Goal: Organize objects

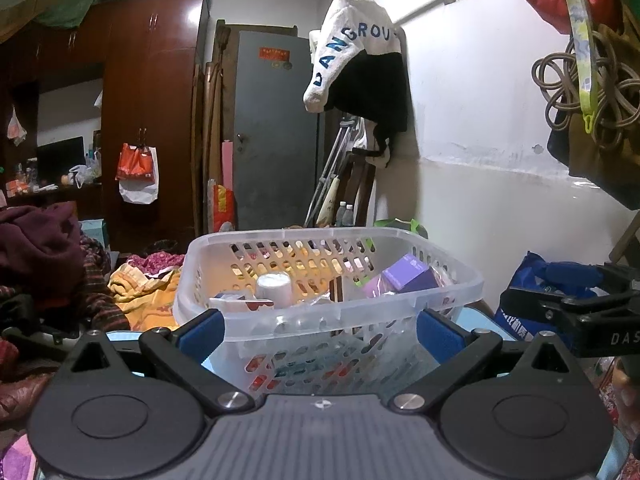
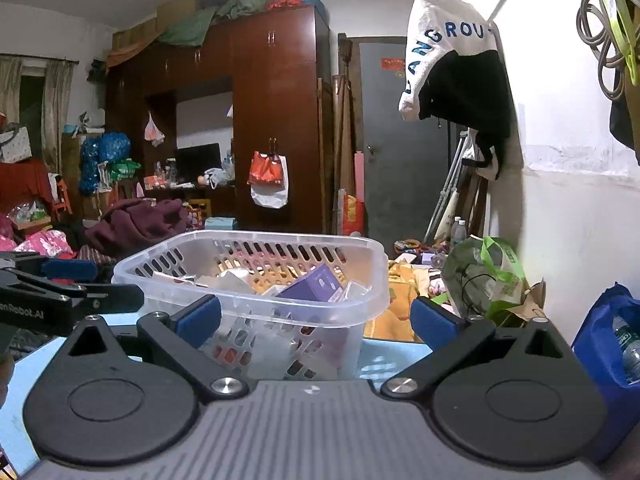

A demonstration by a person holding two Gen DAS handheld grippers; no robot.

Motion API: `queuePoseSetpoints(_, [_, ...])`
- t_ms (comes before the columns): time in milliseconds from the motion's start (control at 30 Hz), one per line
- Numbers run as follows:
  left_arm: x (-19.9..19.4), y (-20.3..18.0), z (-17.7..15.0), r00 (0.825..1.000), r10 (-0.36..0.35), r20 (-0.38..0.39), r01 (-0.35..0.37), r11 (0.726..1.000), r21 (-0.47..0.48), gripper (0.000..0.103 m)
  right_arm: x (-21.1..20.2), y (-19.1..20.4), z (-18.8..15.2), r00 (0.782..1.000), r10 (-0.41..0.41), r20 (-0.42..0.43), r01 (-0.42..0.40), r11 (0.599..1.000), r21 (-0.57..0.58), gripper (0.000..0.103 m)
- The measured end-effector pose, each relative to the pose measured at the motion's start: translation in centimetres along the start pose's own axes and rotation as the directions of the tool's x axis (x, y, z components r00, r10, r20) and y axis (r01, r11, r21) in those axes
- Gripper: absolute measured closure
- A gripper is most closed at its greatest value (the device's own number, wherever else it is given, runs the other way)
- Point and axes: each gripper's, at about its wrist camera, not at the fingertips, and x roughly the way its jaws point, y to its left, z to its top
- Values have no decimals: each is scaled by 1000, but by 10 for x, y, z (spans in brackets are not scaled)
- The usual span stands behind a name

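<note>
A clear plastic basket (image 1: 280,322) with slotted walls stands on a light blue surface right in front of both grippers. It holds a purple box (image 1: 408,274), a white round bottle (image 1: 274,286) and other small packets. My left gripper (image 1: 320,334) is open and empty, its blue pads level with the basket's near wall. My right gripper (image 2: 316,320) is open and empty, just short of the basket (image 2: 256,308), where the purple box (image 2: 316,286) shows. Each gripper shows at the edge of the other's view, the right one (image 1: 560,300) and the left one (image 2: 68,284).
A blue bag (image 2: 612,356) stands at the right by the white wall. A green bag (image 2: 492,276) and yellow cloth (image 2: 396,304) lie behind the basket. Heaped clothes (image 1: 48,264) fill the left. A hanging garment (image 1: 360,52), a grey door (image 1: 276,128) and a brown wardrobe (image 1: 152,100) stand further back.
</note>
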Motion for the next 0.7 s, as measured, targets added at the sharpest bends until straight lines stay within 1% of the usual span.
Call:
queuePoseSetpoints(233, [-2,1,-1,1000,9,5,-9,1000,-6,0,-1,-2,-1,1000,3,6,-3,1000,6,0])
queuePoseSetpoints(700, [1,-1,-1,1000,0,-5,0,1000,-5,0,1,-3,-5,1000,4,-2,-4,1000,-3,0])
